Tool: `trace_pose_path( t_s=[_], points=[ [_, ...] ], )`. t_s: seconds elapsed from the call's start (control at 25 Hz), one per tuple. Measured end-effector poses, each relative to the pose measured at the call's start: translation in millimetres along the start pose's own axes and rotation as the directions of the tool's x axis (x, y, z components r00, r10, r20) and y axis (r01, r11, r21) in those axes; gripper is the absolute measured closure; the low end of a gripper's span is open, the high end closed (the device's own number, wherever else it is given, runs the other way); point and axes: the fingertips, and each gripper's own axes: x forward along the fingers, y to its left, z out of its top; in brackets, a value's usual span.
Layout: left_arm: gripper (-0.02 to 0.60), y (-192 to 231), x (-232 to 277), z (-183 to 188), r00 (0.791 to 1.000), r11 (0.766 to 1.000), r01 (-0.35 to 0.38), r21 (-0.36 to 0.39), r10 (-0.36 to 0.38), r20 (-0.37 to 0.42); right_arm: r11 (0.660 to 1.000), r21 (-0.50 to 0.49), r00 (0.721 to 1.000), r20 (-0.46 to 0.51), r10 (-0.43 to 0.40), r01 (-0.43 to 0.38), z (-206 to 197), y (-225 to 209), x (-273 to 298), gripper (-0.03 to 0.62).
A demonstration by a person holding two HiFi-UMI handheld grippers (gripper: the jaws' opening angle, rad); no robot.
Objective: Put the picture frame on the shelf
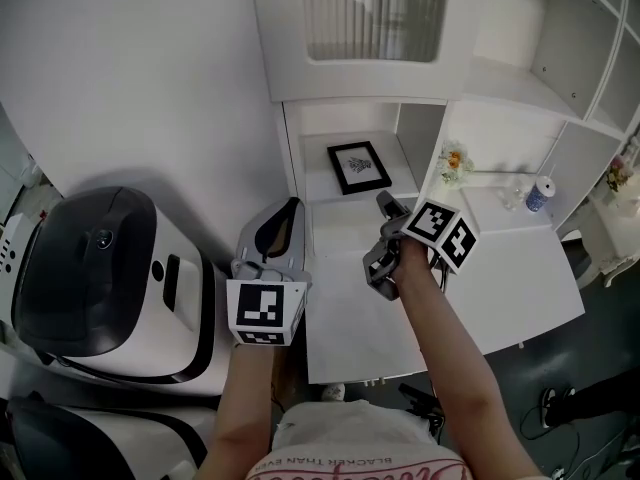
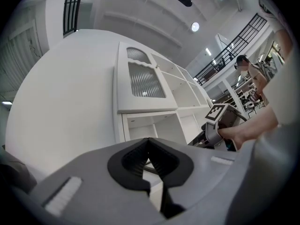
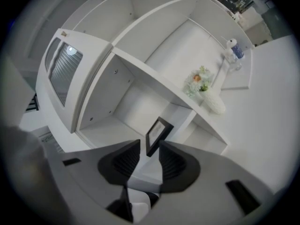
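Note:
The black picture frame point(image 1: 359, 166) stands leaning back in the low open compartment of the white shelf unit point(image 1: 318, 190). In the right gripper view the frame point(image 3: 157, 134) stands well beyond the jaws, on the compartment floor. My right gripper point(image 1: 381, 238) hovers in front of that compartment, over the white ledge. It is open, with a gap between its pads and nothing in it point(image 3: 150, 149). My left gripper point(image 1: 275, 230) hangs to the left of the shelf, near the wall. Its jaw tips meet point(image 2: 149, 146) and it holds nothing.
A white vase of flowers point(image 1: 453, 163) stands on the shelf to the right of the compartment, with a small bottle point(image 1: 540, 194) and a glass point(image 1: 513, 198) further right. A fluted-glass cabinet door point(image 1: 375, 13) hangs above. A large white-and-black machine point(image 1: 100, 278) fills the left.

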Motion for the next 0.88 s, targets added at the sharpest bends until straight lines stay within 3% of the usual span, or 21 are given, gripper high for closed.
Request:
trace_pose_path(
  t_s=[0.24, 0.36, 0.56, 0.72, 0.88],
  points=[
    [0.572, -6, -2, 10, 1.0, 1.0, -0.004, 0.003, 0.004, 0.019, 0.998, -0.038, 0.999, 0.012, 0.041, -0.041, 8, 10, -23, 0.568],
    [0.572, -8, -3, 13, 1.0, 1.0, -0.004, 0.005, 0.004, 0.024, 0.995, -0.06, 0.997, 0.015, 0.082, -0.081, 11, 17, -32, 0.585],
    [0.572, -11, -2, 19, 0.999, 1.0, -0.004, 0.008, 0.004, 0.033, 0.968, -0.208, 0.988, 0.032, 0.149, -0.139, 16, 35, -48, 0.586],
    [0.572, -12, 0, 24, 0.999, 1.0, -0.001, 0.004, 0.001, 0.044, 0.918, -0.371, 0.983, 0.058, 0.172, -0.139, 19, 48, -61, 0.586],
    [0.572, -14, 3, 29, 0.998, 1.0, -0.001, 0.003, 0.001, 0.06, 0.819, -0.559, 0.973, 0.09, 0.212, -0.127, 26, 66, -74, 0.586]
  ],
)
